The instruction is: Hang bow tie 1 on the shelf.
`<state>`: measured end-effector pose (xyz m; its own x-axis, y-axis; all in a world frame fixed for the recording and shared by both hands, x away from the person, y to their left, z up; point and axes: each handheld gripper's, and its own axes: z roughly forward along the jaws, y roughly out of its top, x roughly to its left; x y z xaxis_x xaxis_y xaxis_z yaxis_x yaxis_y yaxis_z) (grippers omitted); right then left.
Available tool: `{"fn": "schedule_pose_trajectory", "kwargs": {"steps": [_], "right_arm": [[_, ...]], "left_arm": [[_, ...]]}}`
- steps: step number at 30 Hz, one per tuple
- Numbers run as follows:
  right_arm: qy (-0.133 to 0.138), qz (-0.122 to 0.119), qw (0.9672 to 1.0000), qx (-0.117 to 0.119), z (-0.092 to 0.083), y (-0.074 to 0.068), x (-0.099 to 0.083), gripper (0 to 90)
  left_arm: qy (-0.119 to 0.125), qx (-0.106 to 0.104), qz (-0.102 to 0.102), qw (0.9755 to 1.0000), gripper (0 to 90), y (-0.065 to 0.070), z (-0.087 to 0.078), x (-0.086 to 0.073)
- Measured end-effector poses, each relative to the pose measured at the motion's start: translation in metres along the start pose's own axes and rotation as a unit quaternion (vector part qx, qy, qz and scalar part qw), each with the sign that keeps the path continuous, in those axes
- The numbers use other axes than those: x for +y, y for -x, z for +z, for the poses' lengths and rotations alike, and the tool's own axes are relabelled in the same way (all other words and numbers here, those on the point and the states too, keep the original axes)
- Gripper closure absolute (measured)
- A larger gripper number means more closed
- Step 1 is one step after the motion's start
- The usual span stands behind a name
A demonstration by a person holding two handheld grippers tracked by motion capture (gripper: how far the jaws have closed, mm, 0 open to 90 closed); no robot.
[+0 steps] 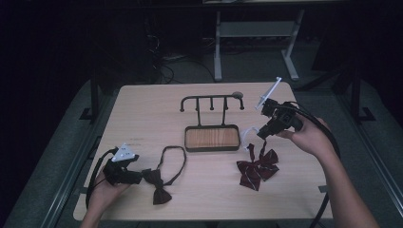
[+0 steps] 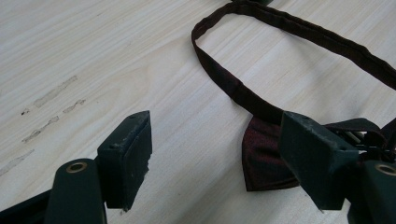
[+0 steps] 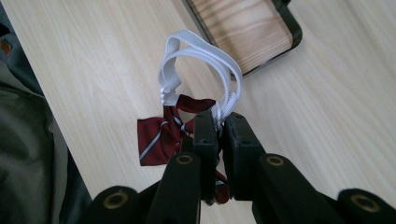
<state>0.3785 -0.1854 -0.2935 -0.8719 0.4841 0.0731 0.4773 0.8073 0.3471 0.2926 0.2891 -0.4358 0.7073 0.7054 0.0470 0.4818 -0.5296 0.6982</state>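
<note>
While the right gripper [image 3: 218, 122] fingers pinch only the striped bow tie's [image 1: 257, 167] white elastic [image 3: 201, 56] beside the rack [image 1: 211, 121], it may slip; left gripper [image 2: 215, 154] fingers gape empty.

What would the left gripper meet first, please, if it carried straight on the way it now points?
Most likely the dark maroon bow tie: its bow lies on the table just past the open jaws of the left gripper, towards the right-hand jaw, with the strap looping beyond. Depth is hard to judge, so it might skim bare wood first.

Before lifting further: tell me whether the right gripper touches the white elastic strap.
Touching. The right gripper view shows the right gripper pinching the white elastic strap between closed jaws.
</note>
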Motion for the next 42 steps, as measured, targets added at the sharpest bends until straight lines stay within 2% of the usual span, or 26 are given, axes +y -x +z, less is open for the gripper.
{"fn": "schedule_pose_trajectory", "kwargs": {"steps": [27,42], "right_arm": [[-0.003,-0.003,0.9998,-0.018,-0.018,0.011,0.031,83.5],[-0.006,0.007,0.9994,-0.032,-0.027,0.023,0.048,83.5]], "left_arm": [[0.001,-0.002,0.001,1.0,26.5,-0.001,-0.001,0.001],[0.006,-0.003,-0.002,1.0,26.5,-0.001,-0.002,0.0]]}}
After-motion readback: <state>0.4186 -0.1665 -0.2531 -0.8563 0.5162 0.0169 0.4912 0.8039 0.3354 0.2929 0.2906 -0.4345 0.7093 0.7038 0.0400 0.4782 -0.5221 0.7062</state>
